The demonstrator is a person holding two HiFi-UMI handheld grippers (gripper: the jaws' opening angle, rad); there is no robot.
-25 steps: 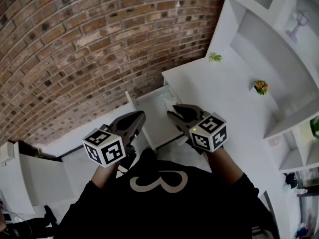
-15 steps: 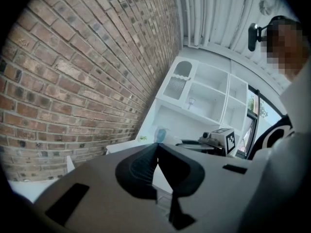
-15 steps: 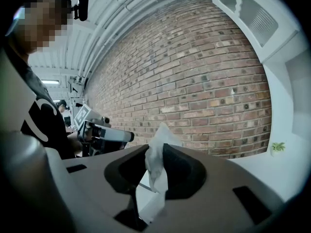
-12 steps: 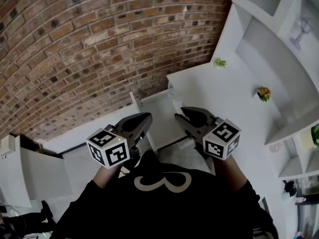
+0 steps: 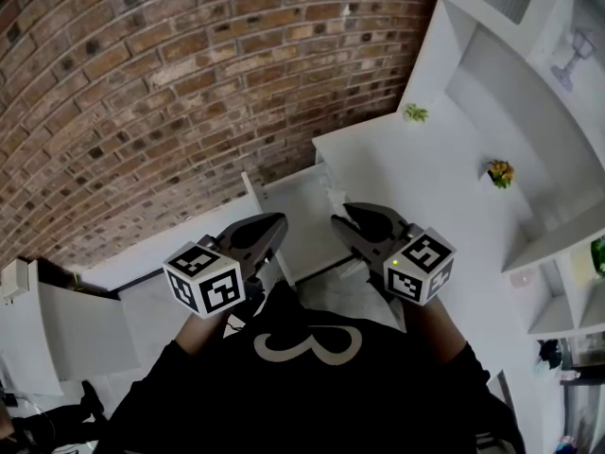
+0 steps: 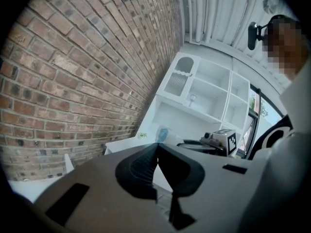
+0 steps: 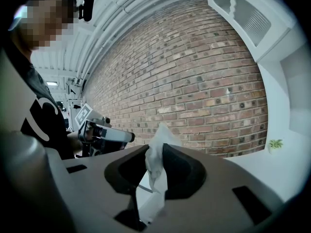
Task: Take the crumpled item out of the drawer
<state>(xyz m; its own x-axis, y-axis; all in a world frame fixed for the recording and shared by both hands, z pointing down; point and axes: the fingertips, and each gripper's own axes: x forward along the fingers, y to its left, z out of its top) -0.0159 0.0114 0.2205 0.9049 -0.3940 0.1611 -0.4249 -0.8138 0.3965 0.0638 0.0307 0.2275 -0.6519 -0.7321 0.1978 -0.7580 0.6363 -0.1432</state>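
Note:
My right gripper (image 7: 156,165) is shut on a crumpled white paper item (image 7: 155,171), which sticks up between its pads with the brick wall behind it. In the head view this gripper (image 5: 342,219) hangs over the near right corner of the open white drawer (image 5: 295,218); the paper is hard to make out there. My left gripper (image 5: 271,227) hovers beside it at the drawer's front edge. In the left gripper view its jaws (image 6: 156,154) meet with nothing between them.
A brick wall (image 5: 170,93) runs behind the drawer. To the right lies a white counter (image 5: 416,197) with a small green plant (image 5: 413,113) and a yellow one (image 5: 499,171), and white shelves (image 5: 510,83) beyond. A low white cabinet (image 5: 47,339) stands at the left.
Both grippers sit slightly lower and further right in the head view than a second ago. The right grip on the paper is unchanged.

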